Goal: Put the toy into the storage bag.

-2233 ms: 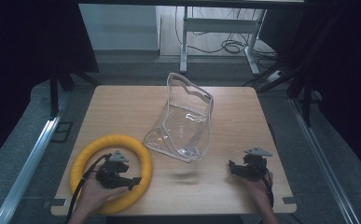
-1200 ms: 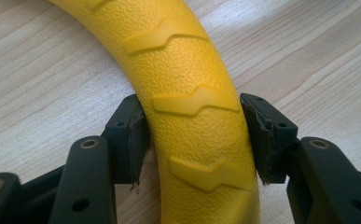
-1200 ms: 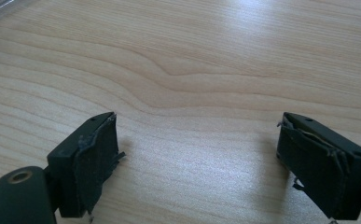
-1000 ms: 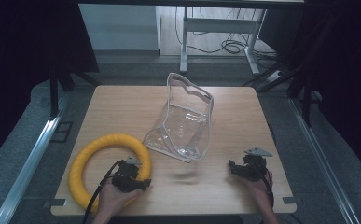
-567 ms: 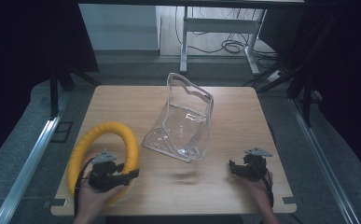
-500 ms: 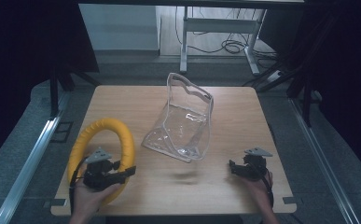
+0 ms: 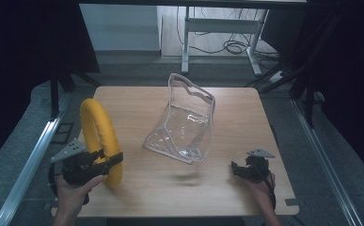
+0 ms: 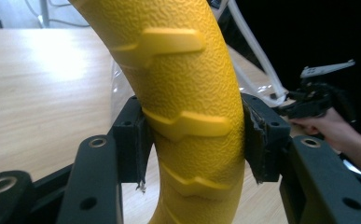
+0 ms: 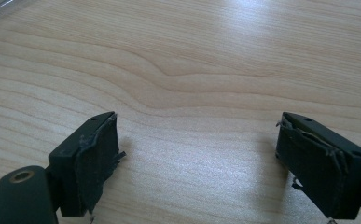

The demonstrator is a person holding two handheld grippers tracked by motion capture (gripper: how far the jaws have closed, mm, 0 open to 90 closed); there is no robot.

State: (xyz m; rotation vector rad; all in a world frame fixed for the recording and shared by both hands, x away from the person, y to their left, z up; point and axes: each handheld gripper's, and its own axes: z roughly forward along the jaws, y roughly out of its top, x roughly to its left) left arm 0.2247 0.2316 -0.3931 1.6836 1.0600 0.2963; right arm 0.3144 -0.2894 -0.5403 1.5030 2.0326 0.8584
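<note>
Yellow textured ring [image 7: 100, 140] with raised ridges stands upright at counter [image 7: 245, 117] left edge, clamped by left gripper [image 7: 105, 162], right gripper [image 7: 234, 169] spread wide over bare wood

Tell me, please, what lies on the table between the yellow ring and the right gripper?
In the high view, bare wood lies between the yellow ring and the right gripper; the clear plastic bag stands just behind that stretch.

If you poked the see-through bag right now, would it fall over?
Probably it would. The clear plastic bag stands open on the table with wavy, creased walls, so it looks thin, floppy and light. A nudge would likely slide or crumple it rather than tip it neatly. Its shiny plastic may feel slippery.
</note>
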